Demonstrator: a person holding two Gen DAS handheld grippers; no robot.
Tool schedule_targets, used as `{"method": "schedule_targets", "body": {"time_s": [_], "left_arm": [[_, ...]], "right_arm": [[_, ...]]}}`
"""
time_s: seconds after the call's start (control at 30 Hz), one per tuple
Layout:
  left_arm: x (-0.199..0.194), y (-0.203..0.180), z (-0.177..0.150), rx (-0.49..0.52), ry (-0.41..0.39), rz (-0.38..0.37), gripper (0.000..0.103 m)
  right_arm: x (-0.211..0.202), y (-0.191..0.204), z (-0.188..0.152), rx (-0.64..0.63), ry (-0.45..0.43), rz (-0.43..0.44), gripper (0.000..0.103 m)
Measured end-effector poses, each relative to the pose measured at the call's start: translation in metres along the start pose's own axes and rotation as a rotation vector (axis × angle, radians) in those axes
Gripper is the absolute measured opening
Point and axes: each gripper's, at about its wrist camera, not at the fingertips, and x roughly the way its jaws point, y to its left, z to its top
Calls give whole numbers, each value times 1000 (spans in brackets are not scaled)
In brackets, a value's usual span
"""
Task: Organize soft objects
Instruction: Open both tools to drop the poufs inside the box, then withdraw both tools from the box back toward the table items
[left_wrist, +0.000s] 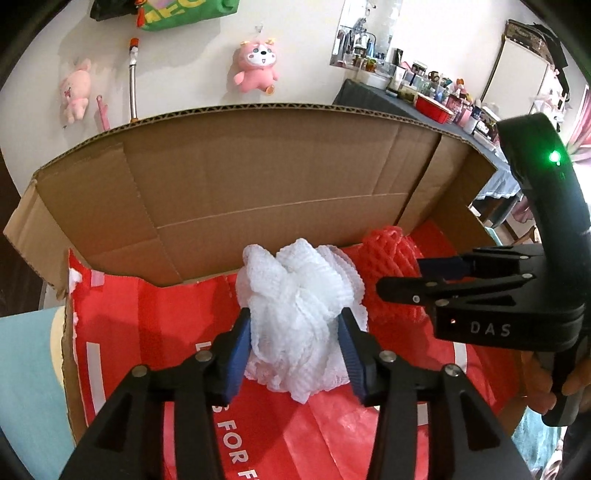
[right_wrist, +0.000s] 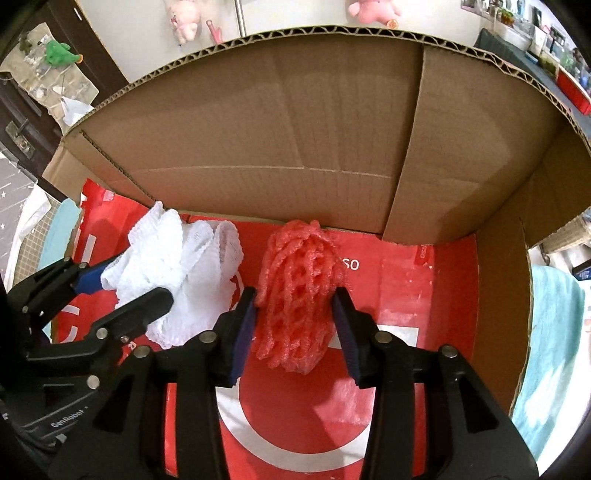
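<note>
A white foam net (left_wrist: 295, 321) lies on the red bag (left_wrist: 155, 332) that lines the floor of a cardboard box (left_wrist: 258, 177). My left gripper (left_wrist: 293, 332) stands open around it, its blue pads just brushing the net's sides. Beside it on the right lies a red foam net (right_wrist: 295, 299), between the pads of my right gripper (right_wrist: 293, 317). That gripper is open too, with a thin gap at the right pad. Each wrist view shows the other gripper: the right gripper (left_wrist: 400, 277) by the red net (left_wrist: 391, 258), the left gripper (right_wrist: 125, 288) over the white net (right_wrist: 177, 266).
The box's tall back flap (right_wrist: 295, 129) and right wall (right_wrist: 498, 295) close in the space ahead. Pink plush toys (left_wrist: 255, 66) hang on the wall behind. A cluttered table (left_wrist: 424, 92) stands at the far right. Teal cloth (right_wrist: 554, 350) lies outside the box.
</note>
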Motion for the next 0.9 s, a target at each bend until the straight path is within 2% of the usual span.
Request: {"method": "schedule_targets", "body": {"time_s": [0.1, 0.2, 0.27, 0.4, 0.43, 0.47, 0.73, 0.87, 0.9], "left_arm": [[-3, 0, -2, -3, 0, 5, 50], [-6, 0, 0, -14, -7, 10, 56], [-10, 0, 0, -23, -12, 13, 62], [-21, 0, -2, -27, -32, 13, 67], [-25, 0, -2, -30, -41, 9, 72], [-32, -1, -3, -34, -55, 7, 76], [-78, -12, -15, -50, -130, 7, 87], [-109, -19, -26, -55, -170, 13, 92], [-119, -22, -29, -52, -185, 20, 93]], "right_arm": [[-3, -2, -2, 15, -5, -6, 47], [-3, -6, -4, 23, -17, -19, 56], [-4, -5, -5, 20, -23, -39, 57], [-11, -6, -7, 14, -32, -46, 67], [-13, -5, -7, 9, -36, -48, 70], [-16, -4, -8, 6, -41, -61, 72], [-61, 1, -31, 24, -125, -64, 72], [-104, 9, -55, 10, -196, -91, 72], [-111, 13, -57, 6, -207, -93, 75]]}}
